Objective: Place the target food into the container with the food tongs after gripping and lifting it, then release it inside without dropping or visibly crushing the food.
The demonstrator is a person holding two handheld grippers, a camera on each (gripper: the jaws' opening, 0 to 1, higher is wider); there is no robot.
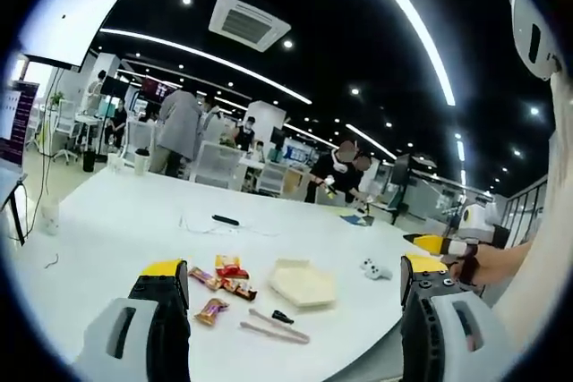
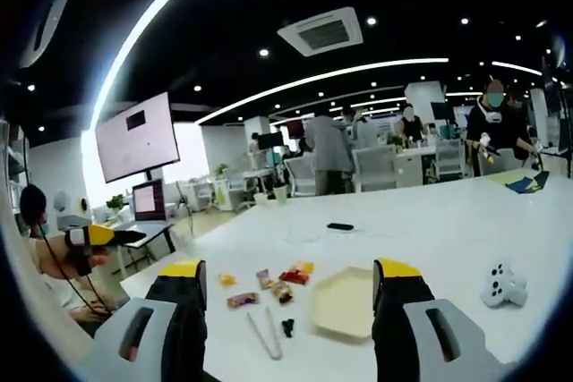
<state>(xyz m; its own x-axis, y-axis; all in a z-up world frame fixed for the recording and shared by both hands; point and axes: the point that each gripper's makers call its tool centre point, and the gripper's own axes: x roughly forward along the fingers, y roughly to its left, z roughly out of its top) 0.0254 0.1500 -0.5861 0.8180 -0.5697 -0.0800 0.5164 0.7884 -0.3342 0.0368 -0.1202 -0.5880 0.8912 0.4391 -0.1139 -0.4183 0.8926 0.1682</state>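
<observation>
my left gripper (image 1: 291, 310) stands released, jaws spread wide with nothing between them, raised above the near edge of the white table (image 1: 134, 221). my right gripper (image 2: 286, 310) is likewise released and empty, at a similar height.

beyond the jaws the food tongs (image 1: 273, 326) lie flat on the table, untouched, closed end toward the near side in the right gripper view, with a small dark clip (image 1: 281, 317) just beside them. just left of the tongs sits one wrapped snack (image 1: 211, 310); further off lies a small cluster of wrapped snacks (image 1: 224, 276) in red and yellow wrappers. the container (image 1: 303, 282), a pale hexagonal tray, sits just right of the snacks and is empty.

judgement: the snacks look light, crinkly and slippery in their film, with contents that may crush. i would take the tongs near the hinged end, then pinch one snack across its middle, gently.

a white game controller (image 1: 374, 267) lies further right; a dark remote (image 1: 225, 219) lies far back.
</observation>
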